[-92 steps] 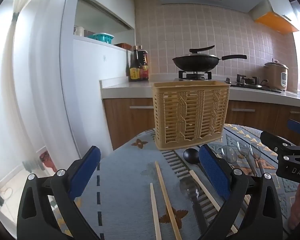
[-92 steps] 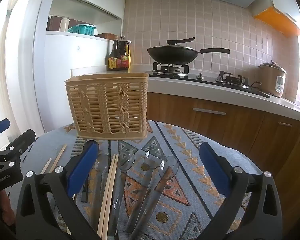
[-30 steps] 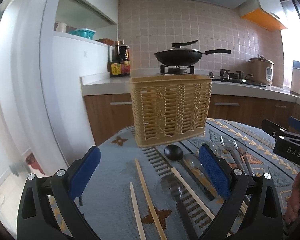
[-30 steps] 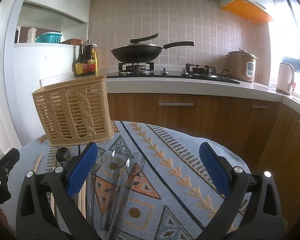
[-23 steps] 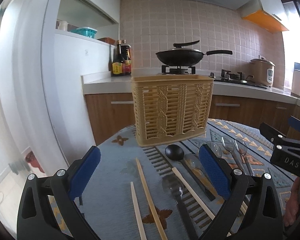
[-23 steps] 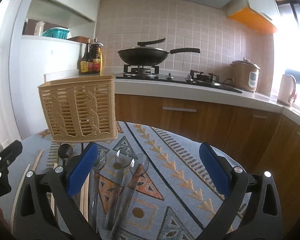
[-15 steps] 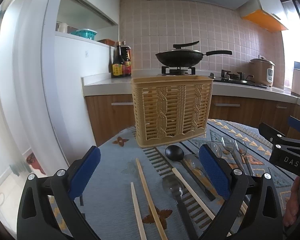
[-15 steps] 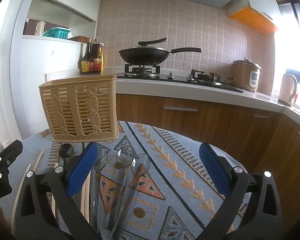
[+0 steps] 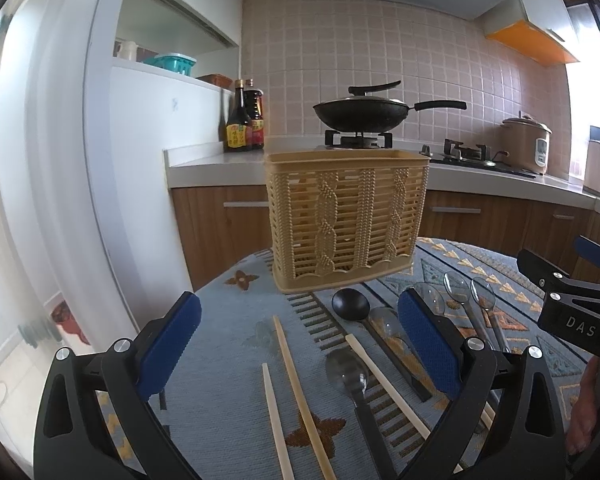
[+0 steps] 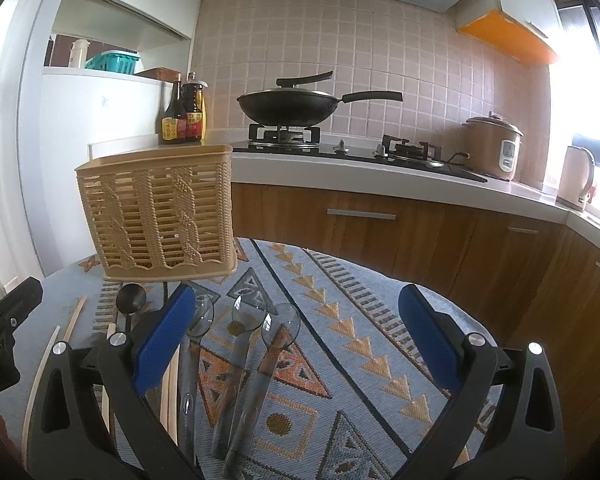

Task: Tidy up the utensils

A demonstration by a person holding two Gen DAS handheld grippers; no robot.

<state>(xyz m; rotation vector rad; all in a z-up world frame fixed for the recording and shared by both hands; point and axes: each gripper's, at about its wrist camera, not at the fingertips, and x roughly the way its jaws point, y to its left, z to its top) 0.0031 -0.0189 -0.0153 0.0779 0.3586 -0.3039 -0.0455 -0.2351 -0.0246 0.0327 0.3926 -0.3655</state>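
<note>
A tan woven utensil basket (image 9: 346, 220) stands upright at the far side of the round table; it also shows in the right wrist view (image 10: 160, 216). In front of it lie wooden chopsticks (image 9: 300, 392), a black spoon (image 9: 350, 305) and several clear plastic spoons (image 10: 276, 344). My left gripper (image 9: 300, 348) is open and empty, hovering above the chopsticks. My right gripper (image 10: 296, 344) is open and empty above the clear spoons. The right gripper's body (image 9: 572, 308) shows at the right edge of the left wrist view.
The table wears a blue patterned cloth (image 10: 360, 320). Behind it runs a kitchen counter (image 10: 380, 184) with a black wok (image 10: 288, 110) on the stove, sauce bottles (image 10: 184, 116) and a rice cooker (image 10: 492, 148). A white wall (image 9: 60, 160) stands left.
Both grippers stay open and empty. The views have shifted only slightly in the last second; the utensils and basket lie where they were.
</note>
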